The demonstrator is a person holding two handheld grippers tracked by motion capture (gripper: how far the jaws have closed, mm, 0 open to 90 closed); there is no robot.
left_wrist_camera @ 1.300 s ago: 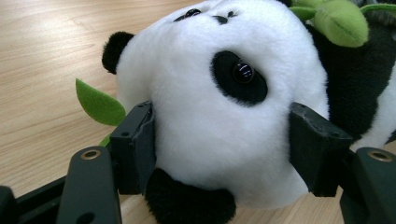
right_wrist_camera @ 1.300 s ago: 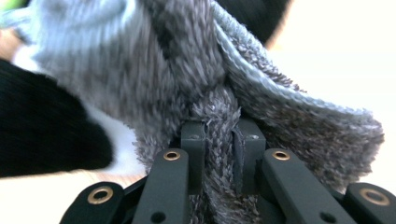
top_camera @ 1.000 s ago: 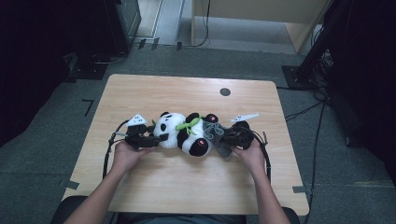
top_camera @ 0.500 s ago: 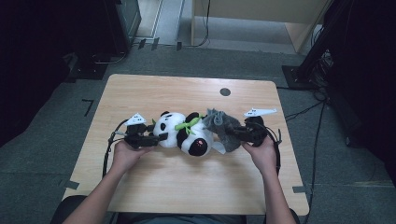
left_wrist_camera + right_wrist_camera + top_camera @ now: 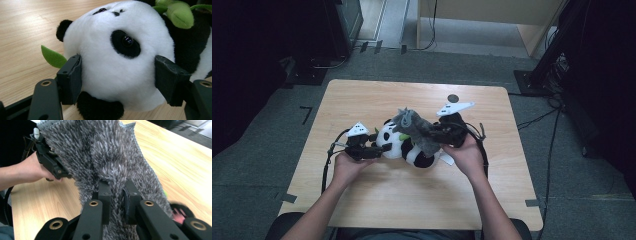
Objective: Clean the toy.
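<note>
Our left gripper (image 5: pixel 117 75) clamps the head of the black-and-white plush panda (image 5: pixel 117 62), which lies mid-worktop (image 5: pixel 377 100), nearer our edge. Our right gripper (image 5: pixel 116 192) pinches the shaggy grey cloth (image 5: pixel 107 152) tight, lifted above the panda's body.

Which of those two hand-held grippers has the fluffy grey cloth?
The right hand-held gripper, pinching the grey cloth. The left hand-held gripper straddles the panda toy's head.

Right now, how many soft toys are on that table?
1: a panda plush lying mid-table, its head between the left tongs. The right tongs are pinching a shaggy grey cloth above it, which may hide something.
</note>
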